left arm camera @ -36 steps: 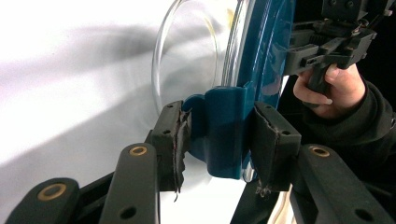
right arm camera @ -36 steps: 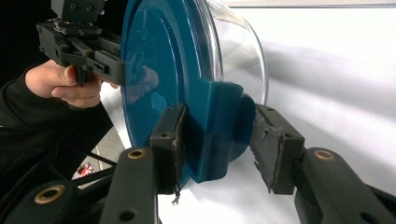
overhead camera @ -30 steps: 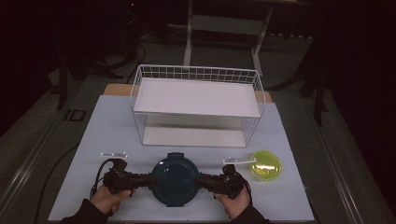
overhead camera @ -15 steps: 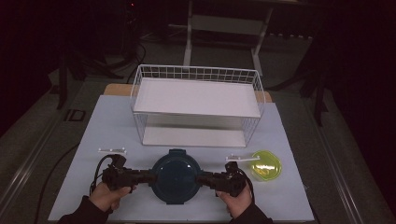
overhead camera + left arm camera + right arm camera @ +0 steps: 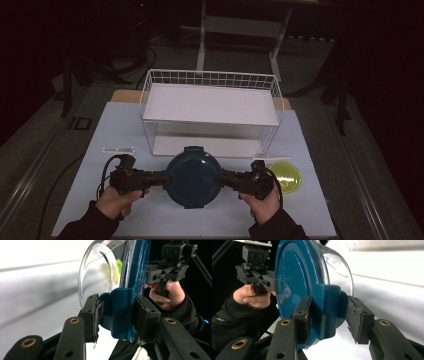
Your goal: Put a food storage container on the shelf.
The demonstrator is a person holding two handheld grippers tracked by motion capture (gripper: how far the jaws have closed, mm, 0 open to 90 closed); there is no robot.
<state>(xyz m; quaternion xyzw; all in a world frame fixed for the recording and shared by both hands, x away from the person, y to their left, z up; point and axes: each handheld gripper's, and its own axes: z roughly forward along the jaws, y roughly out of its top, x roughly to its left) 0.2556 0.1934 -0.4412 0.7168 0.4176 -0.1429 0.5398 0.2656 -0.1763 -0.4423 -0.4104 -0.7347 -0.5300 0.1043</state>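
Note:
A round glass bowl with a dark blue lid (image 5: 192,176) hangs between my two grippers, in front of the wire rack. My left gripper (image 5: 162,178) comes in from the left and is shut on the lid's side tab (image 5: 121,312). Its pads (image 5: 91,315) press the tab from both sides. My right gripper (image 5: 222,178) is shut on the opposite tab (image 5: 329,312), with the blue lid (image 5: 297,277) to the left of it and the clear glass wall (image 5: 339,267) to the right. Each gripper view also shows the other hand and its gripper farther off.
A white wire rack (image 5: 210,105) with a flat white shelf stands just behind the bowl. A yellow-green round dish (image 5: 286,176) lies on the white table mat (image 5: 310,210) beside my right hand. Two small white strips (image 5: 118,149) (image 5: 264,158) lie near the rack's front corners.
Both hands have lifted the bowl together; it now sits higher in the high view and closer to the rack's front. The grips look the same.

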